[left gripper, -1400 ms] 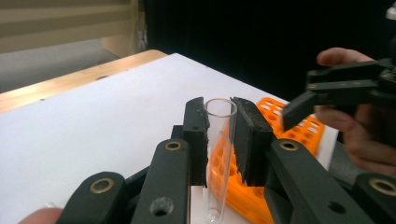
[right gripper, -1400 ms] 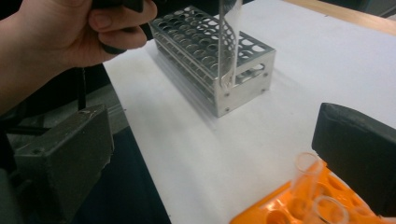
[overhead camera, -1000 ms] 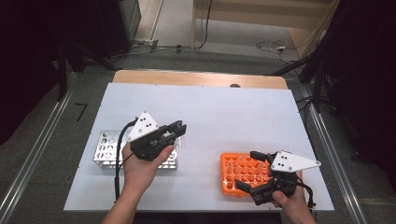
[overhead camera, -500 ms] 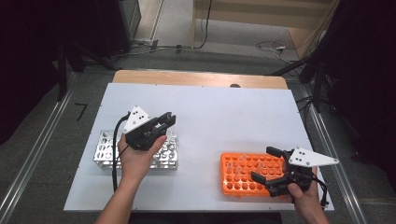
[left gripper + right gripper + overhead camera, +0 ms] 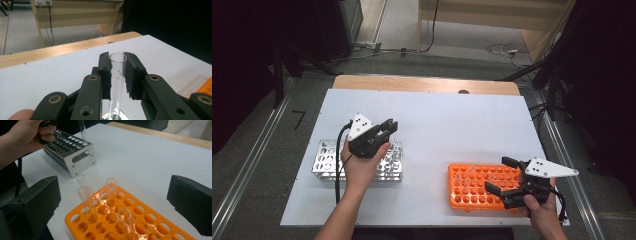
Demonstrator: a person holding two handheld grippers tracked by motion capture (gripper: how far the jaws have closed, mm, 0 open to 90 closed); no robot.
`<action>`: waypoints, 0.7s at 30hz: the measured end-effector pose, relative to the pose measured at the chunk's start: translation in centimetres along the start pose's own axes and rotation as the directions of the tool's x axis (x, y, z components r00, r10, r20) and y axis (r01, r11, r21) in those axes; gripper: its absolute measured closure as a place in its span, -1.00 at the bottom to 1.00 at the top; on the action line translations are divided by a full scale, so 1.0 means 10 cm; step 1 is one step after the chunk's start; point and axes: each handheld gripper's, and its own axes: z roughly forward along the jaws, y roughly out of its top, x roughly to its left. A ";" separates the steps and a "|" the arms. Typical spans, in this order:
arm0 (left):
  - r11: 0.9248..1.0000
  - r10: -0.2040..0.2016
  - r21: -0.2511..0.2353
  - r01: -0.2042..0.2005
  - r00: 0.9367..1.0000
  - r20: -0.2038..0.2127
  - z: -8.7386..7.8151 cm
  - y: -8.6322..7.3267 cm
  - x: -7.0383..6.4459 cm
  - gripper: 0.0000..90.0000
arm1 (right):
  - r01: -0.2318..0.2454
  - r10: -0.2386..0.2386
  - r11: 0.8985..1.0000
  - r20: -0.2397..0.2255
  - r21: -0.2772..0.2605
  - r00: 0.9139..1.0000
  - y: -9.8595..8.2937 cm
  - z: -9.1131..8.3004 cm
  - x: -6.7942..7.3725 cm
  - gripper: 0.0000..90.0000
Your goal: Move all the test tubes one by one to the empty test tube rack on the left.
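- Pinching a clear tube (image 5: 117, 75): left claw (image 5: 388, 126), hovering above the steel rack (image 5: 326, 161).
- Hanging spread by the orange rack (image 5: 462, 195): right claw (image 5: 503, 176).

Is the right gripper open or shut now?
Open: the right gripper has its jaws wide apart, holding nothing, beside the orange rack.

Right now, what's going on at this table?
A person works with two handheld grippers. The left gripper is shut on a clear test tube, held above the metal rack. The right gripper is open beside the orange rack, where a few tubes stand.
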 end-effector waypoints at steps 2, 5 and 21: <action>1.000 -0.003 0.008 0.003 1.000 -0.001 0.01 -0.02 0.00 0.70 | -0.002 0.002 1.000 0.000 -0.002 1.000 0.00 0.00 0.00 -1.00; 1.000 0.005 0.019 -0.005 1.000 -0.008 0.04 -0.04 -0.02 0.70 | -0.006 0.006 1.000 0.001 -0.004 1.000 0.00 -0.01 0.00 -1.00; 0.996 0.066 0.058 -0.063 0.996 -0.057 0.06 -0.16 -0.14 0.70 | -0.001 0.000 1.000 -0.002 -0.012 1.000 0.00 -0.03 0.01 -1.00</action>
